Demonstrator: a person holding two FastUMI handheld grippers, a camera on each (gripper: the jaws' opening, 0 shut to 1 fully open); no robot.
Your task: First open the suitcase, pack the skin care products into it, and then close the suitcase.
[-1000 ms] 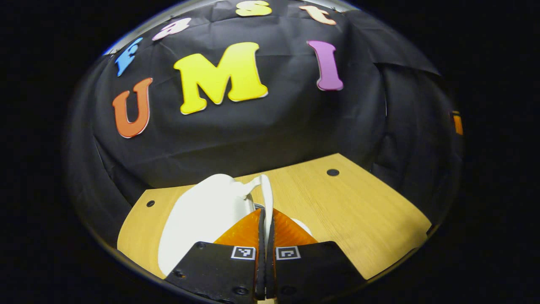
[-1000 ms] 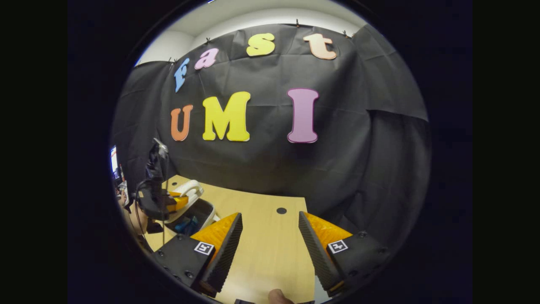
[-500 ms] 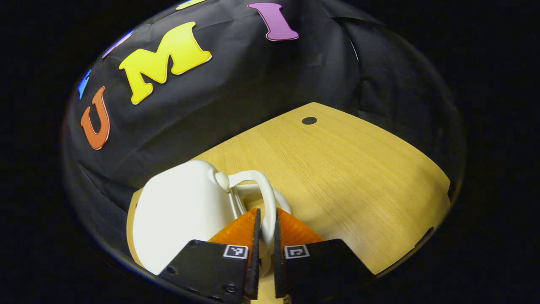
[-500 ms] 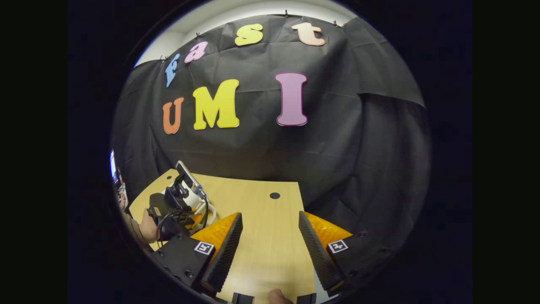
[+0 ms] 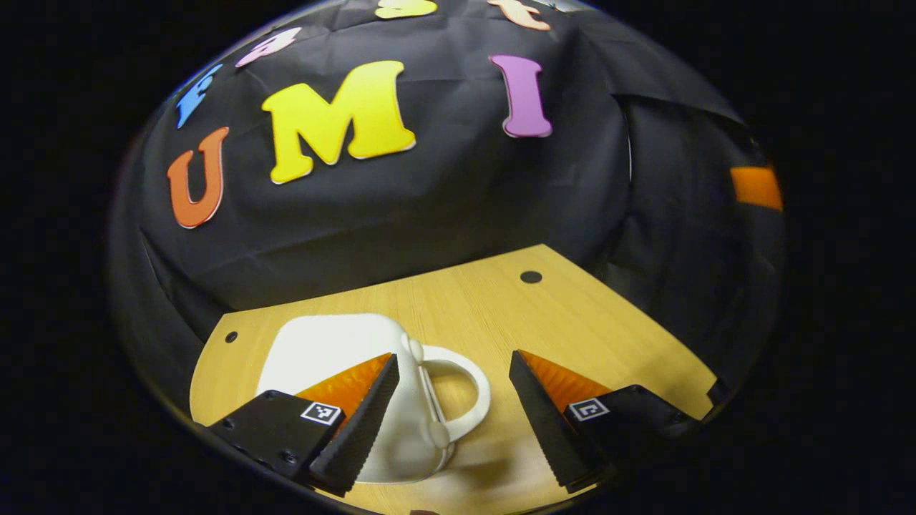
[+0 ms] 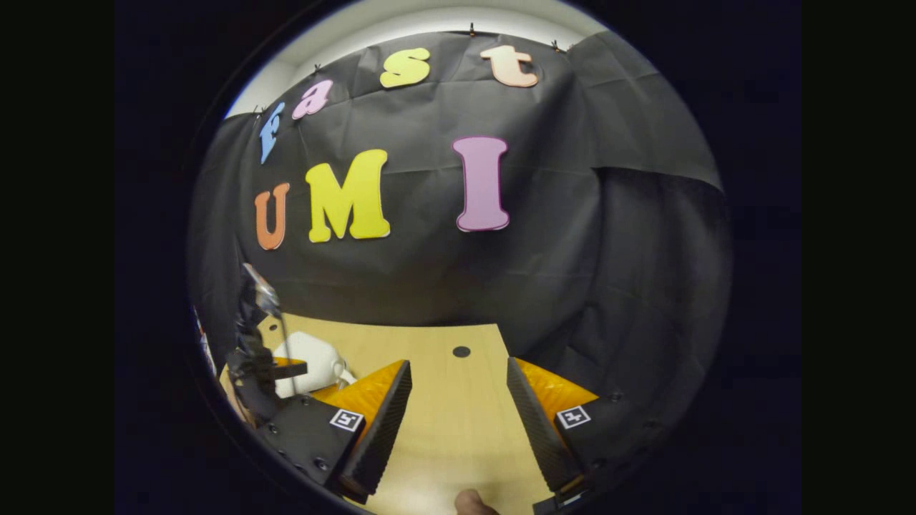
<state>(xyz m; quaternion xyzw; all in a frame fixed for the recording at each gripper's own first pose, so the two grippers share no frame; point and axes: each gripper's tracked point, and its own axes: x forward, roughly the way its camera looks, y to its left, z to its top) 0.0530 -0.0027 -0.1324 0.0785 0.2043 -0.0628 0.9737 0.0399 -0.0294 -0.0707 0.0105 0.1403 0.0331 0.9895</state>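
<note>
Counter (image 5: 572, 322): pale wood, with small dark holes; bare across its 3 o'clock half in the left gripper view.

Suitcase (image 5: 336, 350): small white hard shell, lying shut on the counter at 8 o'clock in the left gripper view. Its loop handle (image 5: 465, 390) points toward 3 o'clock and lies free. In the right gripper view the suitcase (image 6: 308, 361) sits at 9 o'clock, near the counter's far edge.

Left gripper (image 5: 454, 411): fingers wide apart, holding nothing; the handle lies between them, touching neither. Change: 0.5 s ago these fingers were nearly closed on the handle with the lid tilted up; 1 s ago they were pinched tight on it. The lid is now down and the grip released. Judgement: the closing step looks done, and with it probably the whole task; whether the shell is latched cannot be told.

Right gripper (image 6: 458, 415): fingers wide apart over bare counter, holding nothing, as in both earlier pictures. A fingertip (image 6: 472, 501) of the person shows at 6 o'clock.

Skin care products: presumably inside the shut shell; this is a judgement.

Between views: the left gripper view gives the handle and lid seam close up. The right gripper view gives the left gripper (image 6: 265, 357) from outside, dark body and cable, at the suitcase's near side.
</note>
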